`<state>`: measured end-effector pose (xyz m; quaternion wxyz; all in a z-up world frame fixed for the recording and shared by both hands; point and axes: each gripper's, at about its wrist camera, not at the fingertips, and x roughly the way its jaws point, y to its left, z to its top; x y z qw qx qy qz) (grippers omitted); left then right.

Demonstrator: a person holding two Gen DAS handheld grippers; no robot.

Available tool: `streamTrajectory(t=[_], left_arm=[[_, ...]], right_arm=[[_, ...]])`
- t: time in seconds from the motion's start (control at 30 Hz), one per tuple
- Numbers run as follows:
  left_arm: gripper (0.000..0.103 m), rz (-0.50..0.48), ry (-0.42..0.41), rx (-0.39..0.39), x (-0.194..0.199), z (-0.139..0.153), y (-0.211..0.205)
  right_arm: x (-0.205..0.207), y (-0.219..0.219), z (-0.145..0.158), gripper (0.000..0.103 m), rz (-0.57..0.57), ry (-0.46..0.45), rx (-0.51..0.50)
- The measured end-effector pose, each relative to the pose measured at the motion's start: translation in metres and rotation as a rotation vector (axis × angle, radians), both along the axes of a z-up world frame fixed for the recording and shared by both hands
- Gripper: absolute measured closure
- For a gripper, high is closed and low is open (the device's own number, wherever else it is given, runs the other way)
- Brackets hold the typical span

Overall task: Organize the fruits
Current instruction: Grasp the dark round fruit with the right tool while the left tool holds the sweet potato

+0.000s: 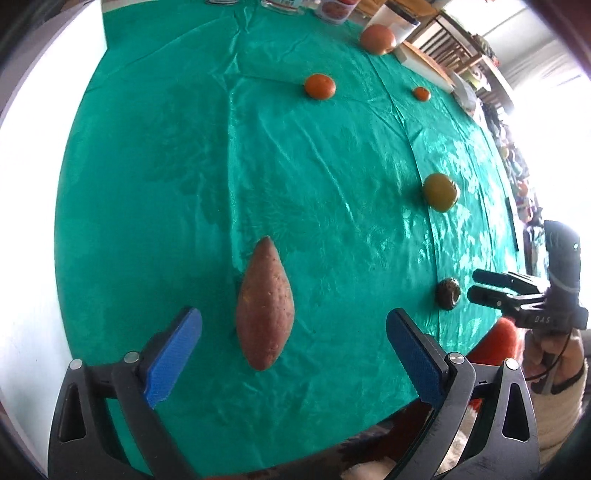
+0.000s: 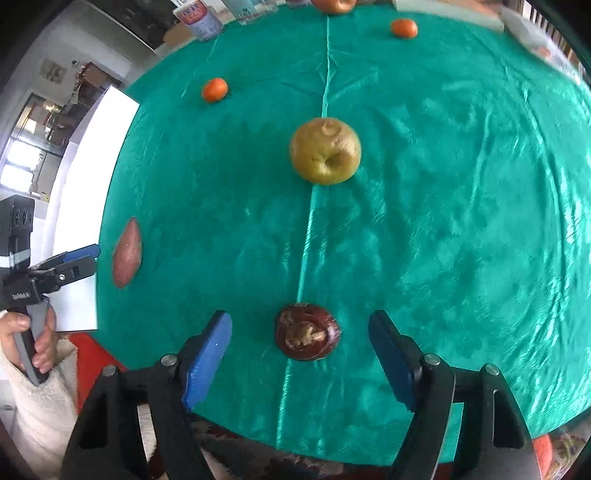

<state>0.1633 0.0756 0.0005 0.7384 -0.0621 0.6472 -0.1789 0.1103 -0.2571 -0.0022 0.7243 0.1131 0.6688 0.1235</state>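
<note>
On the green tablecloth (image 1: 184, 166) lies a reddish sweet potato (image 1: 265, 306), framed by the blue pads of my left gripper (image 1: 293, 328), which hovers open above it without touching. My right gripper (image 2: 301, 325) is open around a dark brown round fruit (image 2: 306, 336), with gaps on both sides. Farther back sits a yellow-green apple (image 2: 325, 151). Two small oranges (image 2: 214, 89) (image 2: 404, 28) and a bigger red-brown fruit (image 1: 378, 38) lie near the far edge. In the right wrist view the sweet potato (image 2: 127, 253) lies at the left, next to the left gripper (image 2: 92, 256).
Jars and containers (image 2: 199, 18) stand along the table's far edge, with a white box (image 1: 424, 62) at the far right. Wooden chairs (image 1: 458, 40) stand beyond the table. The near table edge runs just under both grippers. A hand in a white sleeve (image 2: 33, 369) holds each tool.
</note>
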Motion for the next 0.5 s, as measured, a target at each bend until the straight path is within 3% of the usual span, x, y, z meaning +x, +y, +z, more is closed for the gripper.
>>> streamTrajectory(t=[0.13, 0.23, 0.27, 0.3, 0.5], left_arm=[[0.003, -0.037, -0.029, 0.145, -0.005, -0.015, -0.016], [0.009, -0.022, -0.045, 0.170, -0.007, -0.023, -0.016], [0.019, -0.015, -0.049, 0.180, -0.007, -0.025, -0.016], [0.021, -0.008, -0.052, 0.188, -0.007, -0.027, -0.015], [0.021, -0.004, -0.042, 0.214, -0.010, -0.042, -0.011]], right_arm=[[0.007, 0.005, -0.004, 0.027, 0.009, 0.048, -0.010], [0.007, 0.016, -0.007, 0.033, 0.027, 0.049, -0.041], [0.007, 0.020, -0.010, 0.034, 0.032, 0.051, -0.055], [0.008, 0.023, -0.011, 0.035, 0.036, 0.052, -0.071], [0.011, 0.047, -0.021, 0.040, 0.089, 0.064, -0.166]])
